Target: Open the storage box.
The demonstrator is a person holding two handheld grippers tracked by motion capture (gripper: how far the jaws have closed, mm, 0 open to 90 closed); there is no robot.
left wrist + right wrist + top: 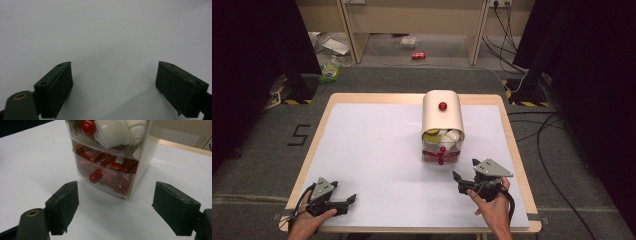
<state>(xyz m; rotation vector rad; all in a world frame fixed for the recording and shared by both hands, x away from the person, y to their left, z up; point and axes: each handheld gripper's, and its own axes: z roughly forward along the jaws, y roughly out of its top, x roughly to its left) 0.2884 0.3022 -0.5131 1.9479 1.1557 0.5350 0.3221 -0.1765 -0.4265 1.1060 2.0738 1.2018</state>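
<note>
Our left gripper (113, 87) rests low with its jaws spread wide over bare white table (105, 30), nothing between them. Our right gripper (115, 207) also has its jaws spread and empty; just ahead of them, centred in the gap, stands the small drawer unit (140, 170). Its lower drawer (107, 180), packed with red sachets, shows a red knob (93, 178) slightly toward the left jaw. We judge the step is a pull on that knob: we should line up squarely, close on the knob alone, and draw straight back, since the light unit may slide.
</note>
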